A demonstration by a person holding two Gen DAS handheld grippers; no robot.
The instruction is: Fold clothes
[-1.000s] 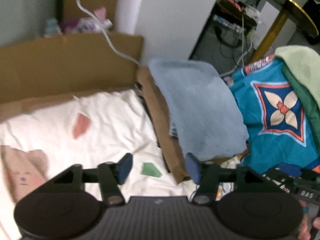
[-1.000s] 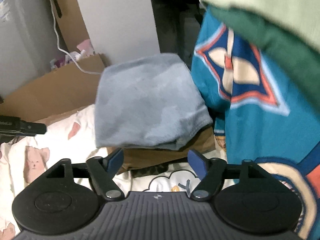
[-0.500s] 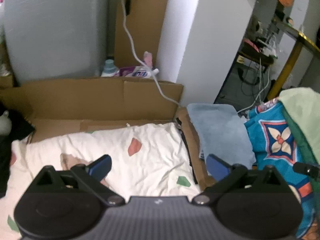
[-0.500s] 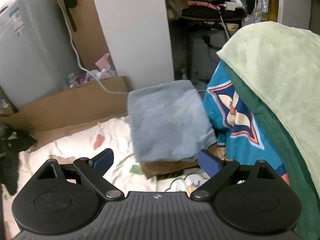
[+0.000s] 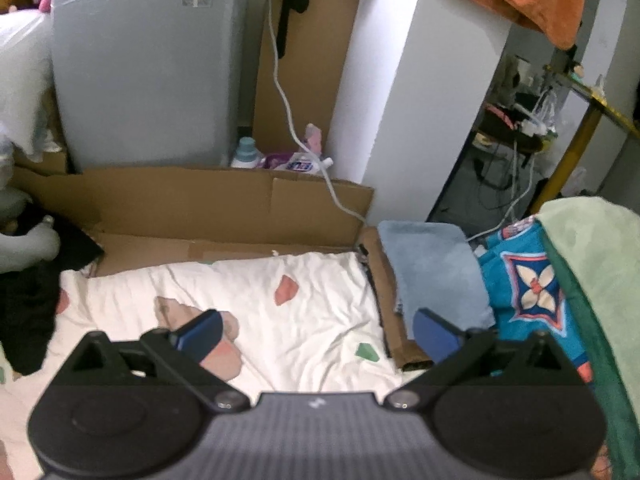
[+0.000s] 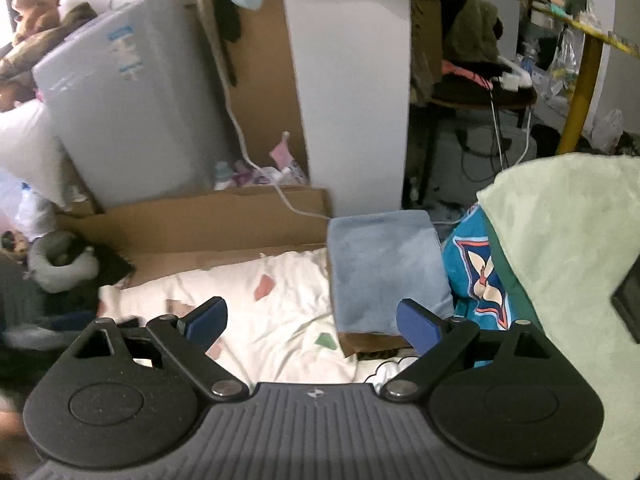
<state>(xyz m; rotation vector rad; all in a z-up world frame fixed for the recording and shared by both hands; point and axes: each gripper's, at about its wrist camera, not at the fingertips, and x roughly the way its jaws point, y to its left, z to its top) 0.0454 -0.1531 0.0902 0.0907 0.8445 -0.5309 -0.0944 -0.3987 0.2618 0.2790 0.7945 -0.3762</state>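
Observation:
A folded light-blue cloth [image 5: 434, 268] [image 6: 386, 268] lies on a cardboard flap at the right edge of the white patterned sheet [image 5: 256, 312] [image 6: 280, 312]. To its right rises a pile of clothes: a teal patterned piece [image 5: 528, 288] [image 6: 476, 276], a dark green one and a pale green fleece [image 5: 592, 264] [image 6: 568, 260] on top. My left gripper [image 5: 318, 332] hangs open high above the sheet, nothing between its fingers. My right gripper [image 6: 310, 322] is also open and empty, raised above the sheet with the blue cloth behind its right finger.
A cardboard wall [image 5: 192, 196] borders the sheet at the back, with a grey appliance [image 5: 152, 64], a white cable [image 5: 288, 112] and a white pillar [image 5: 416, 92] behind. Dark clothes [image 5: 24, 300] lie at the left. A yellow-legged table [image 5: 576, 136] stands at the far right.
Both grippers rose and pulled back from the folded blue cloth, which now looks small and lies on the cardboard. The jaws of both spread wider.

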